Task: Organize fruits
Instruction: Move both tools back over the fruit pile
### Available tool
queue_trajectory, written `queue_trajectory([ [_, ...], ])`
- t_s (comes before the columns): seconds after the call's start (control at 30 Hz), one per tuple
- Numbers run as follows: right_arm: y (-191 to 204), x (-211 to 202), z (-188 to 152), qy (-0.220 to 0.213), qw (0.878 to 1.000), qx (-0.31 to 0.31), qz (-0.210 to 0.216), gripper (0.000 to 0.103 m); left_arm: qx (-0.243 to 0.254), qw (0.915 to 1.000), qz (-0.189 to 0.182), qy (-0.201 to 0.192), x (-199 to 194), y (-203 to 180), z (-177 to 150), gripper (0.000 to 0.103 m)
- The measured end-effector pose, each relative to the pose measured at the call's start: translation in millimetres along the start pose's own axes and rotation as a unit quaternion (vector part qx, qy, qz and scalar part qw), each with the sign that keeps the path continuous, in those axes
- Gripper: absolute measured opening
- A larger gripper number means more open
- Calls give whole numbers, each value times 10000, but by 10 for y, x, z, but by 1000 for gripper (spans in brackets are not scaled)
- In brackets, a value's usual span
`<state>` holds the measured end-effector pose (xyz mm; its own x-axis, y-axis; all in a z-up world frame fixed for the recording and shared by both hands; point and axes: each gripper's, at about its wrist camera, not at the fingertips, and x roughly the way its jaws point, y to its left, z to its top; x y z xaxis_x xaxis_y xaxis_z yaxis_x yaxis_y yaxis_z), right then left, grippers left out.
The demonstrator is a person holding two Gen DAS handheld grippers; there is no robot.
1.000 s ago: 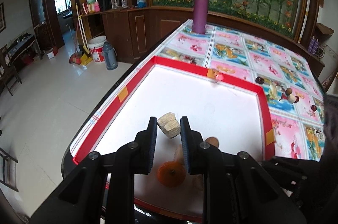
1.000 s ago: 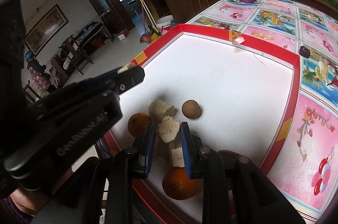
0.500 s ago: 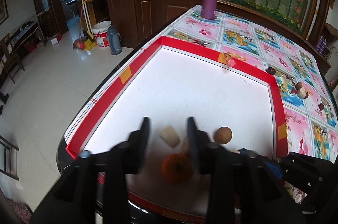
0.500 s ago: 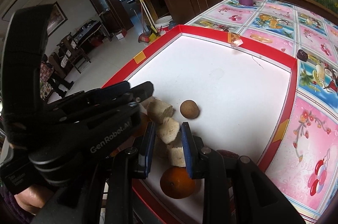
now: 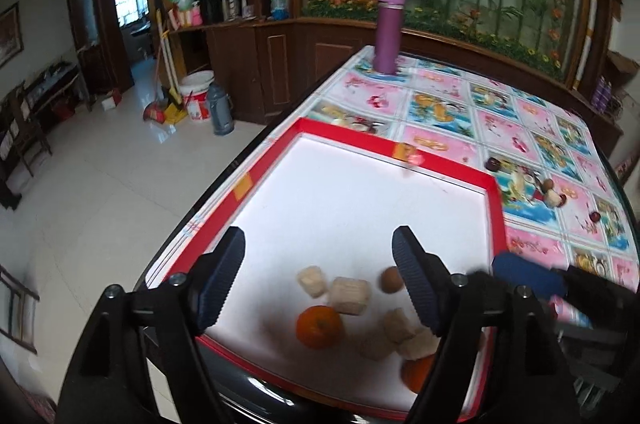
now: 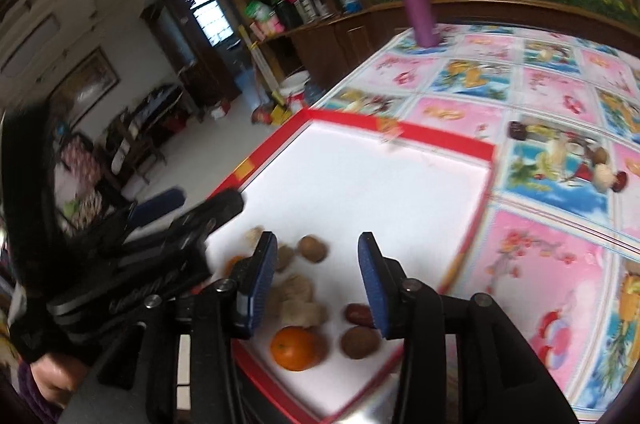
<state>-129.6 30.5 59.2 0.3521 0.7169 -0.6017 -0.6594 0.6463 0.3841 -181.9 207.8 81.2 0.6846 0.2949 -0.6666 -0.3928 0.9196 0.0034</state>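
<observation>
A white mat with a red border [image 5: 384, 143] lies on the table. At its near edge sit several pale cut chunks [image 5: 349, 295], an orange [image 5: 319, 326] and a brown round fruit [image 5: 390, 280]. My left gripper [image 5: 320, 280] is open and empty above them. In the right wrist view my right gripper [image 6: 317, 280] is open and empty over the same pile: pale chunks [image 6: 298, 294], an orange [image 6: 296, 343], two brown fruits [image 6: 313, 248] [image 6: 359, 342] and a red date [image 6: 358, 314]. The left gripper [image 6: 168, 207] shows at the left.
A purple bottle [image 5: 389, 27] stands at the table's far end. Small loose fruits [image 5: 552, 191] lie on the flowered tablecloth [image 5: 520, 135] right of the mat. The table edge drops to the floor on the left.
Both grippers have opened and let go of their pale chunks, which now lie in the pile. Both grippers have lifted and drawn back from the mat.
</observation>
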Motion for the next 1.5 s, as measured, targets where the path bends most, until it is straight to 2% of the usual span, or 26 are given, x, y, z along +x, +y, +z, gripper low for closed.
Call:
queue_trajectory([
  [0.27, -541, -436, 119, -503, 9967, 562, -308, 43, 316, 9991, -226, -147, -191, -320, 55, 78],
  [0.37, -805, -608, 138, -695, 9930, 807, -509, 45, 493, 9977, -373, -264, -298, -483, 93, 81],
  [0.43, -1008, -729, 136, -816, 9895, 1002, -648, 45, 665, 9961, -499, -307, -345, -621, 109, 86],
  [0.73, -1881, -1360, -94, -1154, 9661, 1618, -1650, 46, 1332, 9867, -934, -10, -203, -1151, 10, 86],
  [0.87, -2182, -1526, -210, -971, 9593, 1695, -2041, 46, 1609, 9803, -1140, 108, -131, -1410, 30, 86],
  [1.0, -2379, -1547, -240, -787, 9571, 1712, -2203, 46, 1795, 9754, -1258, 218, -40, -1657, 74, 86],
  [1.1, -2464, -1458, -182, -625, 9575, 1651, -2280, 46, 1902, 9710, -1407, 343, 26, -1835, 90, 86],
  [1.17, -2506, -1329, -98, -454, 9562, 1528, -2457, 46, 1897, 9701, -1460, 390, 46, -1885, 98, 86],
  [1.3, -2631, -1097, 49, -250, 9555, 1464, -2549, 46, 1925, 9683, -1504, 526, 143, -1990, 136, 86],
  [1.43, -2753, -964, 117, -242, 9475, 1528, -2799, 44, 1951, 9663, -1548, 651, 285, -2101, 188, 86],
  [1.5, -2814, -964, 91, -276, 9470, 1648, -2743, 39, 2039, 9644, -1521, 716, 380, -2199, 216, 86],
])
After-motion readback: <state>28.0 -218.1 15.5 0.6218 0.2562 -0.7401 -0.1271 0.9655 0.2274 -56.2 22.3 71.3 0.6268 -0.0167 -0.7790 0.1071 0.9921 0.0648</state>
